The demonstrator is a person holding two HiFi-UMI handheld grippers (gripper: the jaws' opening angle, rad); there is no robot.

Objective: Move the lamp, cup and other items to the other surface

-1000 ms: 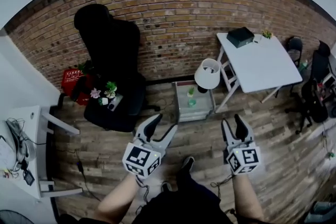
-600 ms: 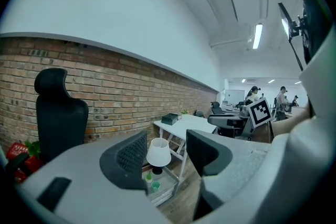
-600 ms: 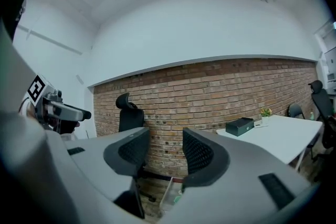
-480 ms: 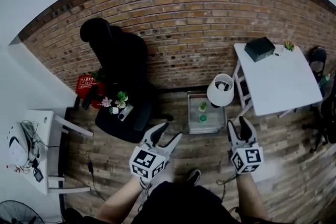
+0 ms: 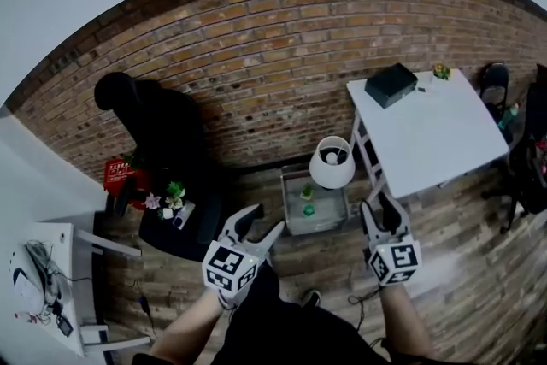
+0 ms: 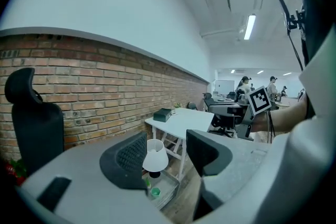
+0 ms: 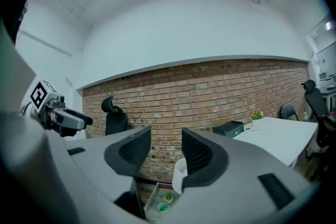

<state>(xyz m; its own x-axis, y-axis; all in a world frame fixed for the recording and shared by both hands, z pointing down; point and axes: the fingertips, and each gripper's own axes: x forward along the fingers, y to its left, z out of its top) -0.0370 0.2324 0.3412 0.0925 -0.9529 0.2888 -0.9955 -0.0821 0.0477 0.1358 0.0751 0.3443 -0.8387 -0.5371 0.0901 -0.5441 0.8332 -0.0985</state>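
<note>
Two tools are in play, the left gripper (image 5: 263,222) and the right gripper (image 5: 379,207), both with jaws spread and nothing between them; the right one's jaws have just been narrowing. One white-shaded lamp (image 5: 332,163), one small green cup (image 5: 308,209) and one tiny potted plant (image 5: 306,191) stand together on one low clear side table (image 5: 332,220). This stands ahead of both grippers, just beside one white table (image 5: 436,139) bearing one dark box (image 5: 391,85) and one small green plant (image 5: 440,71).
</note>
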